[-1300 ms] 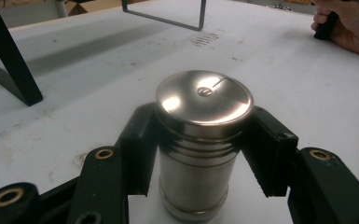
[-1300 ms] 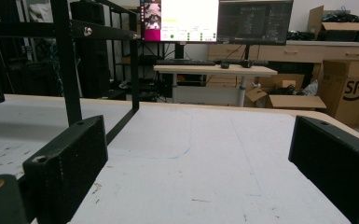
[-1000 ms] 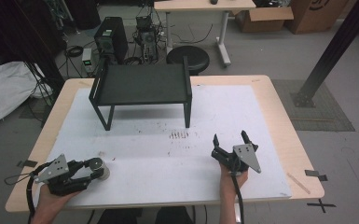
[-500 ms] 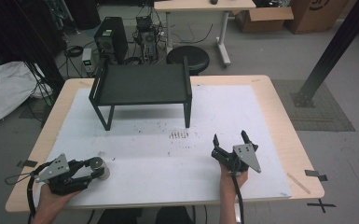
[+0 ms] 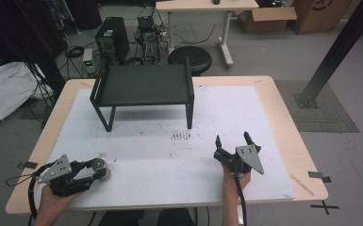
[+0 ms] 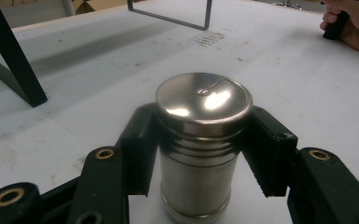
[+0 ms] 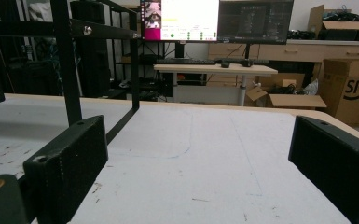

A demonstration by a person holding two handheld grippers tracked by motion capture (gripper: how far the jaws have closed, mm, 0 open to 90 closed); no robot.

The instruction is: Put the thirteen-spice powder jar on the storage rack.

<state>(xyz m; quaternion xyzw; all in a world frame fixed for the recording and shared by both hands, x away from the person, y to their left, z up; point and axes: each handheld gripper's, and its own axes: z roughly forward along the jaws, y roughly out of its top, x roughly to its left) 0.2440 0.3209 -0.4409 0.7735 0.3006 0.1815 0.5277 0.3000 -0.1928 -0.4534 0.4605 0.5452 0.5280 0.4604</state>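
Nothing is shifting since the earlier frames: both grippers and the canister are sitting where they were. Near the front left corner of the table [image 5: 283, 101], the left gripper [image 5: 96, 170] is clasping a steel canister [image 6: 200, 149], which is standing upright on the white mat [image 5: 169, 155]. In the left gripper view the two black pads [image 6: 137, 149] are pressing against opposite sides of the canister just below its lid, so the canister is sitting squarely between the jaws. The right gripper [image 5: 231, 140] is resting near the front right of the mat, its jaws spread wide with nothing between them, pointing toward the black metal rack [image 5: 144, 84] standing at the far left of the mat.
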